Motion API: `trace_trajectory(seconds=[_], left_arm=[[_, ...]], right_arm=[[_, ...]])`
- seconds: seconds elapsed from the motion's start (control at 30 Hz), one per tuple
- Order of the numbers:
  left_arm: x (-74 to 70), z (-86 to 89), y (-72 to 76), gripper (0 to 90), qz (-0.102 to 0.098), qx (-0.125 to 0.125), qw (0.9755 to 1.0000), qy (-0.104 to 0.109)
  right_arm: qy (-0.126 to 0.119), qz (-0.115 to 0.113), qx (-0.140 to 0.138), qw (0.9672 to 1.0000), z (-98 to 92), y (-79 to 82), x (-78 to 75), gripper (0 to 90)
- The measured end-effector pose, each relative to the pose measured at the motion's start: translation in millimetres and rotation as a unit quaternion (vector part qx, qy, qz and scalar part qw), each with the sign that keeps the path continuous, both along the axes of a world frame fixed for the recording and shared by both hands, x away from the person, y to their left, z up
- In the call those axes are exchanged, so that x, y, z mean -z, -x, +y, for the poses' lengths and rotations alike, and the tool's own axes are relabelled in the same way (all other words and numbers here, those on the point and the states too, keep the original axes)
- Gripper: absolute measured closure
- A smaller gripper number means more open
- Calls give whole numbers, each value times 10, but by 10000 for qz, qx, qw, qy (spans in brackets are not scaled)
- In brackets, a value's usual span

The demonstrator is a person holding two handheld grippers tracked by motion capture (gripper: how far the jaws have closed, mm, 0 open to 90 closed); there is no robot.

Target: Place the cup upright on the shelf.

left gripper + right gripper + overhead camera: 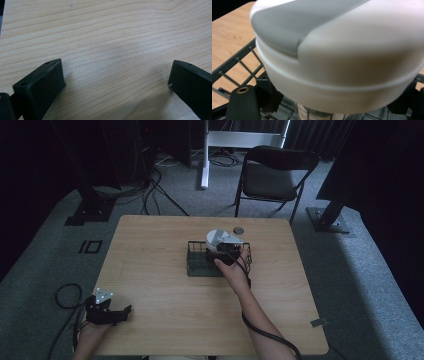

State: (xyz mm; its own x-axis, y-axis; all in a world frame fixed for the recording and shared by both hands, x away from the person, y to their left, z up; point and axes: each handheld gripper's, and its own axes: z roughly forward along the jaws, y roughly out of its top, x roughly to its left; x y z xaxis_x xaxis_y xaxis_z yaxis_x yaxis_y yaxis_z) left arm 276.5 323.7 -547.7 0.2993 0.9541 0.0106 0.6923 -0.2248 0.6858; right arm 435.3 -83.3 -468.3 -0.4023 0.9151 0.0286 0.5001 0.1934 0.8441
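A black wire basket [196, 266] stands at the table's middle. Over its far right part my right gripper [223, 251] holds a round white container with a grey top [216, 238]. In the right gripper view that white container [342, 60] looms very close, tilted, with a black jaw on either side of its lower part and the basket's wires [235, 63] below; the right gripper [324, 106] is shut on it. My left gripper [123, 313] rests at the table's front left corner. It is the left gripper [116, 75] with jaws wide apart over bare wood, so open.
A small dark round thing [239, 229] lies on the table just beyond the basket. The wooden table [160, 300] ends close to my left hand. A folding chair [272, 175] and cables [150, 190] are on the floor behind.
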Motion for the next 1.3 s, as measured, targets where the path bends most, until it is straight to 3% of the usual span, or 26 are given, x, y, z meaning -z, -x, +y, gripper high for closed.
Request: trace_trajectory(seconds=[0.3, 0.57, 0.77, 0.93, 1.1, 1.3], left_arm=[[0, 0, 0, 5, 0, 0, 10000, 0], [0, 0, 0, 6, 0, -1, 10000, 0], [0, -1, 0, 6, -2, -1, 10000, 2], [0, -1, 0, 5, 1, -1, 10000, 0], [0, -1, 0, 6, 0, 0, 10000, 0], [0, 0, 0, 6, 2, 1, 10000, -2]], right_arm=[[65, 127, -25, 9999, -4, -11, 24, 183], [79, 90, -68, 9999, -19, 7, 30, 183], [270, -7, -217, 9994, -21, 66, 38, 180], [219, -8, -318, 9993, -40, 102, 53, 180], [264, -204, -350, 9988, -53, 130, 69, 169], [210, -255, -412, 9986, -100, 156, 55, 164]])
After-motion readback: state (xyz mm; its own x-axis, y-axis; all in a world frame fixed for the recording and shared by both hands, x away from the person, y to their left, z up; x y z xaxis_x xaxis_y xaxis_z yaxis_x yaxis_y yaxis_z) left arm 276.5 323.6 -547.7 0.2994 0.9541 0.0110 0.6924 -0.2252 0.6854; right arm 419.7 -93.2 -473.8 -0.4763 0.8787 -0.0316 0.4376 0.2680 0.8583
